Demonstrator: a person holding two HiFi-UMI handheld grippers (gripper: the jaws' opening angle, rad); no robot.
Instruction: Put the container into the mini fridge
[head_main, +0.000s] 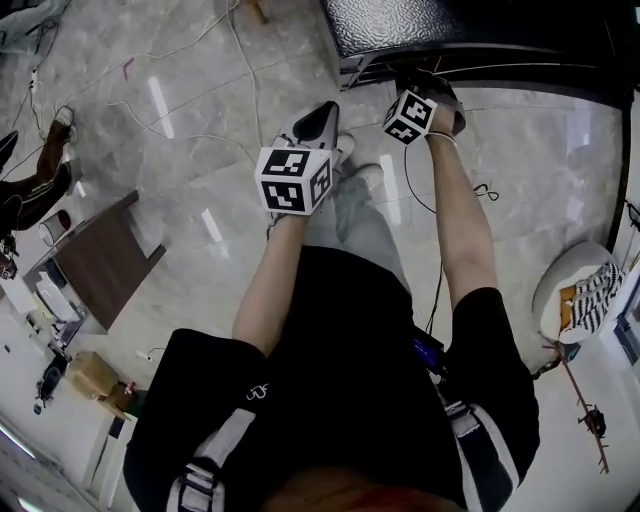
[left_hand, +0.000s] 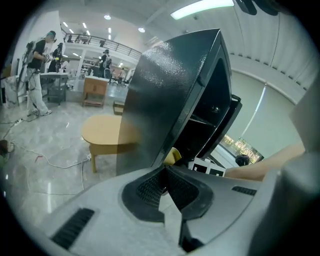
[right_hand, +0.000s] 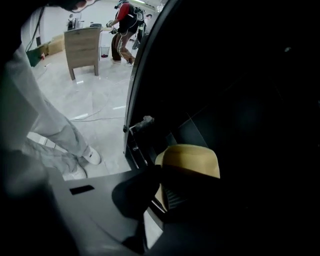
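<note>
Two grippers are out in front of the person, above the pale marble floor (head_main: 200, 120). The right gripper (right_hand: 180, 175) reaches into the dark opening of the mini fridge (head_main: 420, 30). Its jaws are clamped on the yellow container (right_hand: 192, 156), one on each side of it. The container sits inside the open front of the fridge, just past the front edge. The inside is too dark to show whether it rests on a shelf or hangs free in the grip.

The left gripper (head_main: 322, 115) is held beside the right one, just outside the fridge. Its jaws are pressed together at the tips with nothing between them. In its own view the dark pads (left_hand: 150, 190) meet in a point. Beyond that point a corner of the container shows, next to the marker cube (left_hand: 207, 167) of the right gripper.

The fridge's textured black panel (left_hand: 160, 95) rises steeply in front of the left gripper. It covers the right edge of a low round wooden table (left_hand: 102, 131) standing on the floor behind it. White cables (head_main: 230, 70) trail over the floor near the fridge. The person's white shoe (right_hand: 92, 156) stands just beside the fridge's front.
</note>
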